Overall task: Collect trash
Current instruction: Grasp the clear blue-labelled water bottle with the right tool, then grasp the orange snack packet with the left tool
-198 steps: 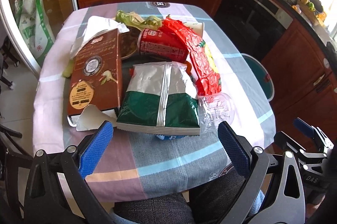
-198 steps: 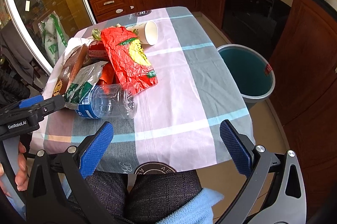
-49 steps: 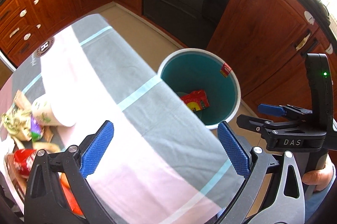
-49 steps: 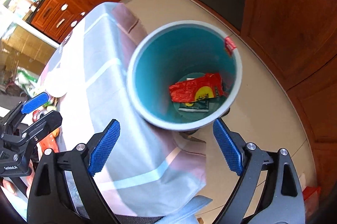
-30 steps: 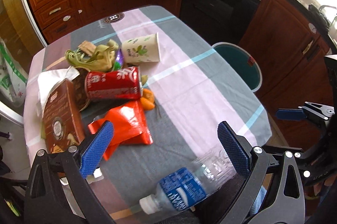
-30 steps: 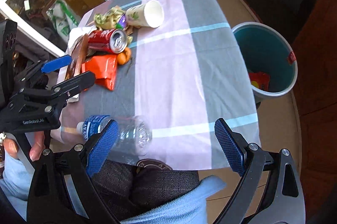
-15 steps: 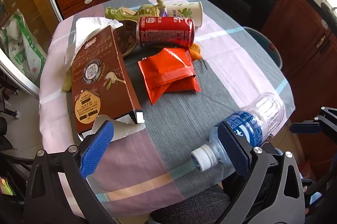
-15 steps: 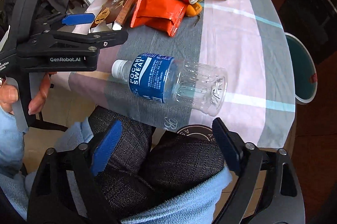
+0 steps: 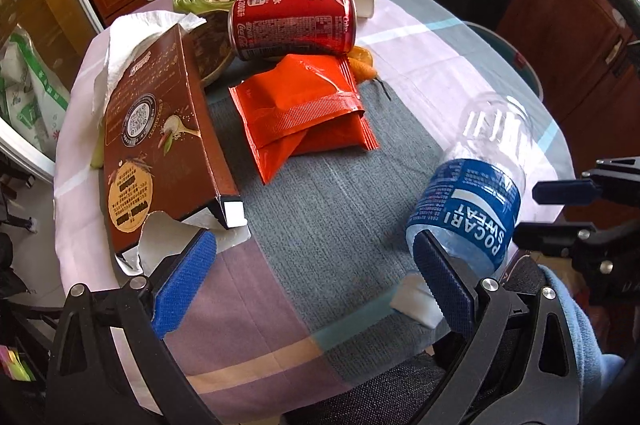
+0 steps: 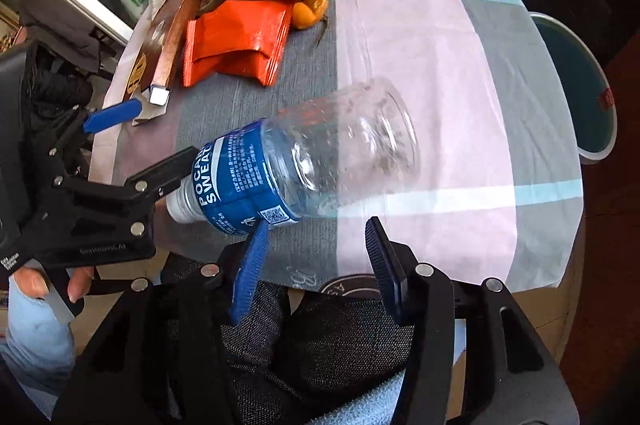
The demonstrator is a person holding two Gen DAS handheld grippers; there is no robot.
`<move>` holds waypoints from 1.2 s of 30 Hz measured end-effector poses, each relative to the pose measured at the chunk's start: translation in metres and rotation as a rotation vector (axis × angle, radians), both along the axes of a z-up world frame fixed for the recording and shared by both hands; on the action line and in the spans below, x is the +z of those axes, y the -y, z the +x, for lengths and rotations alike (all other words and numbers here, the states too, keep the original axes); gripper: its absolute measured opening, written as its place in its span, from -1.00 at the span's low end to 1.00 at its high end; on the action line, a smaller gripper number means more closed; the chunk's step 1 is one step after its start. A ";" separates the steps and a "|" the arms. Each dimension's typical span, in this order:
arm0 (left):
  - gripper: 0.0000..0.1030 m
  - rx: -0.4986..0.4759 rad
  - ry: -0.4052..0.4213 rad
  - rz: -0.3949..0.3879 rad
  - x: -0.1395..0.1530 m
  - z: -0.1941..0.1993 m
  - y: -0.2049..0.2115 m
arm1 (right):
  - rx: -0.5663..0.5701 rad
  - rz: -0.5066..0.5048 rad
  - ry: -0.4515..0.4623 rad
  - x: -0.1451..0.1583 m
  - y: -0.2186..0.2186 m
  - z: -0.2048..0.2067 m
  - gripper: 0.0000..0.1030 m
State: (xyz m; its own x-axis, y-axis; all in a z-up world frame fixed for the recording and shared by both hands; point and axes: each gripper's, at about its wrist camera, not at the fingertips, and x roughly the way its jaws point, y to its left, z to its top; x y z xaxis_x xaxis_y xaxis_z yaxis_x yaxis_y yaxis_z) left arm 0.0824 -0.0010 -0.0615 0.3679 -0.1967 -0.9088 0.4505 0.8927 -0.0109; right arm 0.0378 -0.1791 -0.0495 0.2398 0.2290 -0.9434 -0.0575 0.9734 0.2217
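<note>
Evidently empty, the plastic bottle [image 10: 304,169] lies near the worktop's [image 10: 432,73] front edge: light, crushable, prone to roll. The right gripper [image 10: 316,265], its fingers just narrowing, hasn't clamped it yet; grip the labelled waist. The left gripper [image 9: 316,285] gapes empty.

The big red bag and the green and silver bag are no longer lying on the tabletop [image 9: 352,225] pile. Both grippers are coming back from over the bin [image 10: 576,97] and sinking closer to the clear bottle [image 10: 304,169]. The right gripper [image 10: 316,265] is closing its jaws, now about half as wide, with the bottle just in front of them, not between them. The left gripper [image 9: 312,281] is now down by the bottle's cap end.
</note>
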 end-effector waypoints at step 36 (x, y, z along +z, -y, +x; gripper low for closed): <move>0.92 0.001 -0.047 0.048 -0.002 0.088 0.037 | -0.143 0.145 0.022 -0.031 0.050 0.060 0.25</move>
State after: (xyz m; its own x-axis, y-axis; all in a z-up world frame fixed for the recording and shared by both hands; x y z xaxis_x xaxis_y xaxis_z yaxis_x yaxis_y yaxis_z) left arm 0.1702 -0.0382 -0.0637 0.3251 -0.1517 -0.9334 0.4497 0.8931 0.0114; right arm 0.0982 -0.2294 -0.0801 0.3000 0.3243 -0.8971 0.0725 0.9300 0.3604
